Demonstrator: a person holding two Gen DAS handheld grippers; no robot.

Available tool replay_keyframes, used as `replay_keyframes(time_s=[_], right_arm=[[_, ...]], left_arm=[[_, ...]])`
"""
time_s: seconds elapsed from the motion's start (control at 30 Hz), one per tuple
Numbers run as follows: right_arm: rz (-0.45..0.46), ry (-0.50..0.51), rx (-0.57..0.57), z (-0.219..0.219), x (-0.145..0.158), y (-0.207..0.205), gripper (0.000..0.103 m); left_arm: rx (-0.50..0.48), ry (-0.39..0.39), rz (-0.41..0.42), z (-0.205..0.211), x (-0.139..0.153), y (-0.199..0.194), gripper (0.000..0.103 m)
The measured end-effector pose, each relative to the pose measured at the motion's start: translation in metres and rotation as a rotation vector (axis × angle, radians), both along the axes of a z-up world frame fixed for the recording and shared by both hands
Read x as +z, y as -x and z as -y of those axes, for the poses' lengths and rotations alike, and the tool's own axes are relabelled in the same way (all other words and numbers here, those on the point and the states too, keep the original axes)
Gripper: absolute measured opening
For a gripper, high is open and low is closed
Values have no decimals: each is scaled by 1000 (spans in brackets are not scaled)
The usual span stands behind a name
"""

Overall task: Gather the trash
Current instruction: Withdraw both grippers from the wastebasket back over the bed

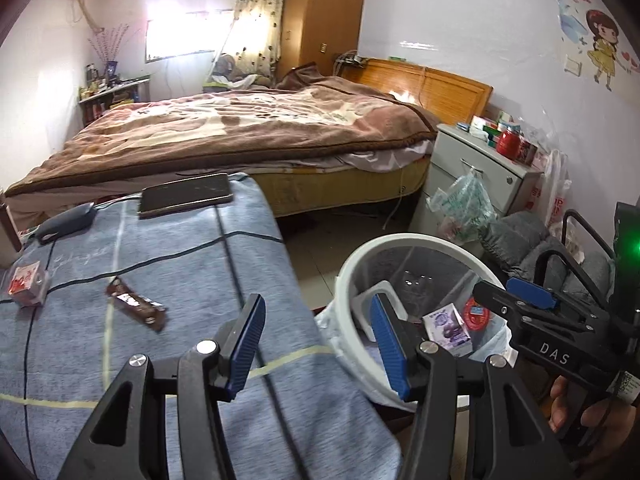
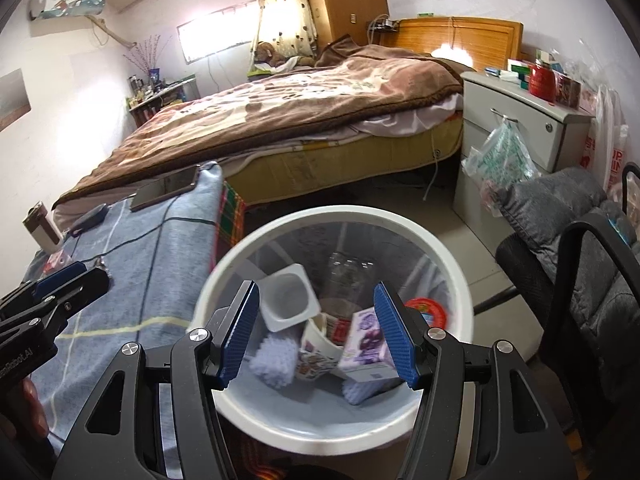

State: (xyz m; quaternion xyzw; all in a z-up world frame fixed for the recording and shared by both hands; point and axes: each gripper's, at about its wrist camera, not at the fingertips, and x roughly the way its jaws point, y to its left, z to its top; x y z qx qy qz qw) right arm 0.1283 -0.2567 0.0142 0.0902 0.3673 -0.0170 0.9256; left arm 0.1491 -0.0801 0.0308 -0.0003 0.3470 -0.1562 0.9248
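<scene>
Left wrist view. The left gripper (image 1: pixel 318 346) has its jaws apart with nothing between them; it hangs over the edge of the counter (image 1: pixel 160 360), which is covered by a blue checked cloth. On the cloth lie a brown wrapper (image 1: pixel 136 309), a small red-and-white carton (image 1: pixel 27 283) near the left edge, a phone (image 1: pixel 186 199) at the far end, and a dark mouse (image 1: pixel 66 222) beside it. Right of the counter, on the floor, stands the white bin (image 1: pixel 352 280), lined with a clear bag. Inside it show a purple carton (image 1: pixel 450 328), a red lid (image 1: pixel 478 314) and a white cup (image 1: pixel 376 300). The right gripper (image 1: pixel 504 292) enters from the right above the bin, a hand (image 1: pixel 588 420) on its grip. A bed (image 1: pixel 240 132) and a nightstand (image 1: pixel 472 172) fill the background.

Right wrist view. The right gripper (image 2: pixel 318 334) is directly above the bin (image 2: pixel 224 276), jaws apart and empty. In the bin lie the white cup (image 2: pixel 286 298), tipped on its side, the purple carton (image 2: pixel 370 346), the red lid (image 2: pixel 426 310), a printed paper cup (image 2: pixel 318 346) and a clear glass (image 2: pixel 348 280). The left gripper (image 2: pixel 60 284) shows at the left edge over the counter (image 2: pixel 160 264); the phone (image 2: pixel 166 188) rests at its far end. A grey chair (image 2: pixel 580 248) stands to the right of the bin.
</scene>
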Motion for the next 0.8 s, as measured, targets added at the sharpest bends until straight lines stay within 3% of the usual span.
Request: replay_keyframes(time_s=[0.8], right_arm=[[38,8,204,-113,8,-21,61]], left_arm=[[272,10,31,-163,2,13,58]])
